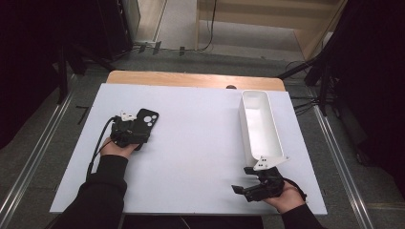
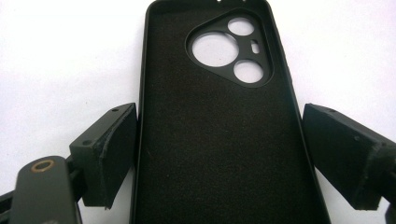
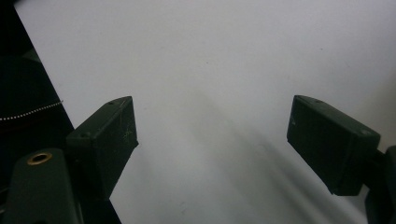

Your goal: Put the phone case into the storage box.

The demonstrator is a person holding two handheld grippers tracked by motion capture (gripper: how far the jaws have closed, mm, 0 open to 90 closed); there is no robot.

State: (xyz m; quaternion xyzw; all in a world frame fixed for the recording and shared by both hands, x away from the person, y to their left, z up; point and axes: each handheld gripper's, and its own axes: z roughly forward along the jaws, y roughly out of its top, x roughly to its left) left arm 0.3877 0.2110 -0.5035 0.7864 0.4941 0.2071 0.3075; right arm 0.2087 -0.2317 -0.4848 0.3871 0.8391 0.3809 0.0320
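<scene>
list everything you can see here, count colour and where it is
phone case: 1, black, lying inside-up on the left of the sheet, between the left gripper's jaws
tray: 1, white, long and narrow, empty, on the right of the sheet
sheet: 1, white, covering most of the table
table: 1, wooden, its far edge showing beyond the sheet
floor: grey, around the table, with metal rails on both sides
left gripper: 1, black, jaws open either side of the phone case, left jaw about touching its edge
right gripper: 1, black, jaws open over bare sheet, near the tray's near end
hands: 2, in dark sleeves, one on each gripper
</scene>
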